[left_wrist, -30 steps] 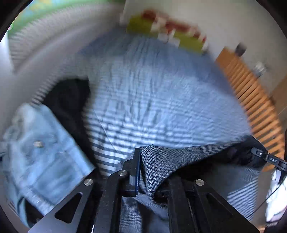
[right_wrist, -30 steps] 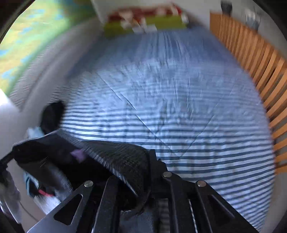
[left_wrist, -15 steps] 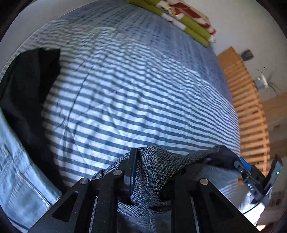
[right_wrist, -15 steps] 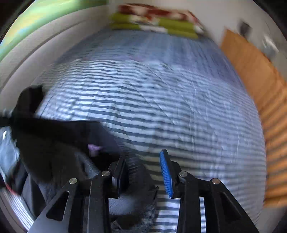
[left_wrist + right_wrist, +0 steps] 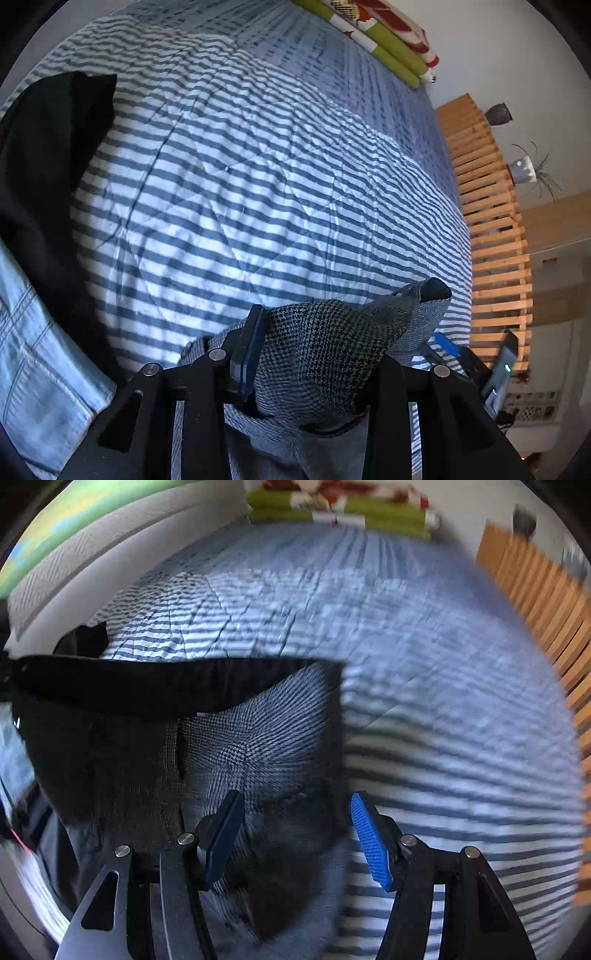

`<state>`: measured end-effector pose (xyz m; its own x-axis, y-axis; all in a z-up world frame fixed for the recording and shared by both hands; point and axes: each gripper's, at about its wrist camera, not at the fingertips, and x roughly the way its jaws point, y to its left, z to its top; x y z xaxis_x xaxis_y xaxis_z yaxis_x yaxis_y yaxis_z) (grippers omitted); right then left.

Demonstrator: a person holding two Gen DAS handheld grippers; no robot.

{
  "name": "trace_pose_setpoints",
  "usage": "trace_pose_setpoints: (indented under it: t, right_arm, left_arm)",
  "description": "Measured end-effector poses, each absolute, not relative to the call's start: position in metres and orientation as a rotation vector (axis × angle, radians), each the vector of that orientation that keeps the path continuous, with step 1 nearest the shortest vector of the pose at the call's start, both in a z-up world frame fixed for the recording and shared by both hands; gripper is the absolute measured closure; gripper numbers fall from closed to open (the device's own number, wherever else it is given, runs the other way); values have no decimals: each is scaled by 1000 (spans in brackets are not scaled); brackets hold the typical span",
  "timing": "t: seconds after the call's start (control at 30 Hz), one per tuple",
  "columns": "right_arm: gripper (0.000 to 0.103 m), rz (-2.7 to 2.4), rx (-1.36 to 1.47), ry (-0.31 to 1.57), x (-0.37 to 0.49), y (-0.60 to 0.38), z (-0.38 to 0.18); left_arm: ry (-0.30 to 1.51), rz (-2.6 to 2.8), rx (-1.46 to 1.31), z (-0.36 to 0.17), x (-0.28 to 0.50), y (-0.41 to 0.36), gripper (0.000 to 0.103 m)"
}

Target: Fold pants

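We are releasing the grey houndstooth woven pants (image 5: 258, 738) onto the striped bed quilt (image 5: 443, 720): both jaw pairs have just been opening, right gripper (image 5: 295, 834) clear, waistband stretching toward nine o'clock; left gripper (image 5: 317, 354) with cloth bunched between.

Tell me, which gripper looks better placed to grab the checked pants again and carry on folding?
Probably the left gripper: the checked pants still bunch between its just-opening jaws. The right gripper has let go, jaws wide, above the fabric.

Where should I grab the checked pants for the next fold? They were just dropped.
Probably the black waistband, at its free corner beside the striped bedspread, coming from above: it is the thickest, straightest edge. The right gripper stands open over the checked pants.
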<state>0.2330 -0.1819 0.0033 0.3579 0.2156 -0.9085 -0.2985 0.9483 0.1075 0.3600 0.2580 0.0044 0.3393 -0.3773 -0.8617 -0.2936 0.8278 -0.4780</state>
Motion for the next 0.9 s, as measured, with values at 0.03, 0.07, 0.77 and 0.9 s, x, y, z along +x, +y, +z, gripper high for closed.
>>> trace_pose_setpoints:
  t: [0.03,0.07,0.77,0.9]
  right_arm:
    - [45,337,-85,1162,239,-176,-6]
    - [42,328,-123,1155,244,-168,-14]
    - [96,138,421,1152,265,-312,-48]
    - [91,151,319,1147,271,-295,-57]
  left_arm:
    - [1257,-18,-588,-2,362,255,47]
    - [1289,38,-534,-16,363,250,31]
    - [1129,67,-326,-3,351,262,21]
    - [1189,-1,-356,-55,378,238,21]
